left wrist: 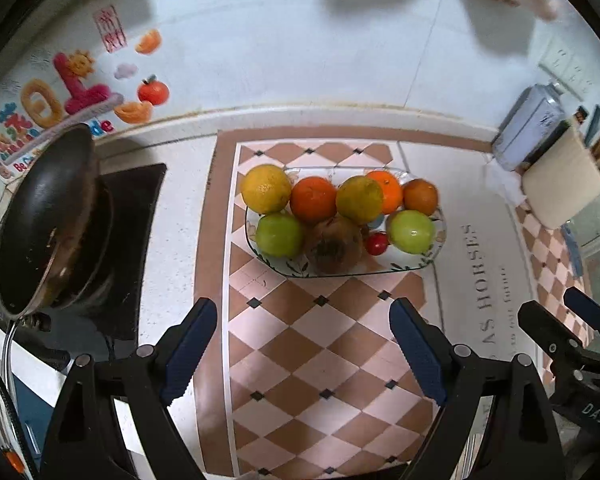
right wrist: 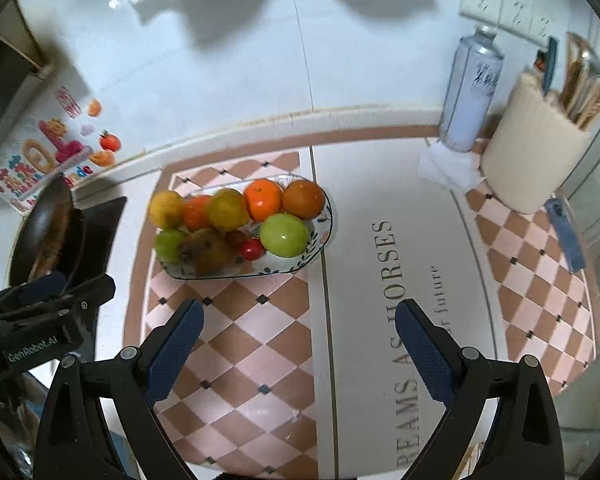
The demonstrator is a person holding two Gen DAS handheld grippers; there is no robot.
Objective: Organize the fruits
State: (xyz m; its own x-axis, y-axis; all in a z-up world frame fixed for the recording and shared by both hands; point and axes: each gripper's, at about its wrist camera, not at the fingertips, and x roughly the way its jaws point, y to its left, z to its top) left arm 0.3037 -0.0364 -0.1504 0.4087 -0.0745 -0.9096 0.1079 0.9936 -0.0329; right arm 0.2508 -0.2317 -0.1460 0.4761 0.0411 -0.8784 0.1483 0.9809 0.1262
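A clear glass plate [left wrist: 340, 274] [right wrist: 327, 236] with a leaf pattern sits on the checked mat and holds all the fruit. On it are two yellow citrus fruits [left wrist: 266, 189], several oranges [left wrist: 313, 199] [right wrist: 262, 199], two green apples [left wrist: 411, 231] [right wrist: 284, 235], a brown fruit [left wrist: 334, 246] and a small red fruit [left wrist: 376, 243]. My left gripper [left wrist: 303, 308] hangs above the mat in front of the plate, open and holding nothing. My right gripper [right wrist: 300, 308] is beside it to the right, also open and holding nothing, and shows at the right edge of the left wrist view.
A black pan [left wrist: 48, 220] rests on the dark hob at the left. Along the back right stand a spray can [right wrist: 474, 92], a cream utensil holder [right wrist: 532, 160] and a crumpled tissue [right wrist: 446, 164]. A white tiled wall with stickers runs behind.
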